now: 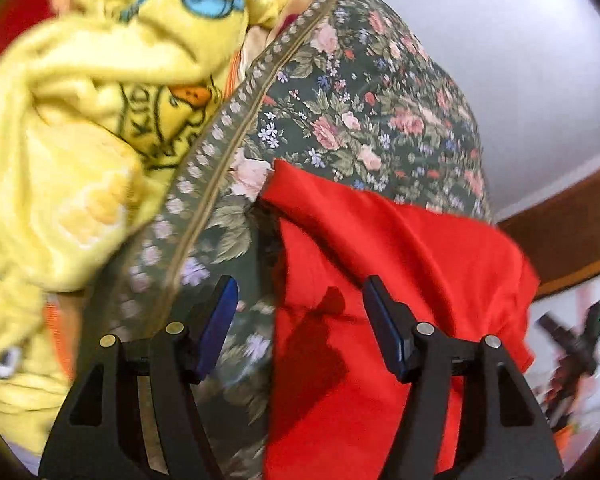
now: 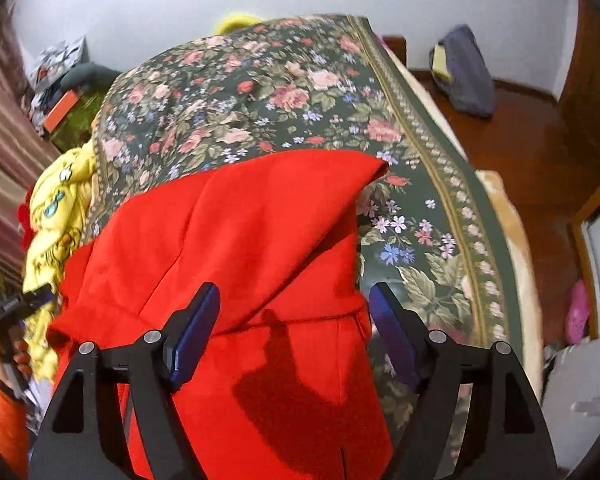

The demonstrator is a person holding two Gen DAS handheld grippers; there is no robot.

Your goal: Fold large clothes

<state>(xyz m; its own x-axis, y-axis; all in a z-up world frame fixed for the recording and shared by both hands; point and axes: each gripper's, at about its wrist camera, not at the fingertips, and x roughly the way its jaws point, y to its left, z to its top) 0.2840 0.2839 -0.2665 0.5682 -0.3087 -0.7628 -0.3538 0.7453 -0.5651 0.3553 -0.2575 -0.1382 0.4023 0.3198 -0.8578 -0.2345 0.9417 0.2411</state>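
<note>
Red garment (image 2: 236, 240) lies partly folded on the floral bedspread (image 2: 284, 92) of the bed, near edge toward both cameras, a folded corner pointing right in the right wrist view. Right gripper (image 2: 294, 320) fingers wide apart above the red cloth, nothing pinched. Left gripper (image 1: 300, 312) fingers also wide, over the garment's left edge, empty. Yellow cartoon blanket (image 1: 80, 128) bunched just left of the garment.

left claw (image 1: 298, 298) — jaws apart, empty | right claw (image 2: 294, 306) — jaws apart, empty
</note>
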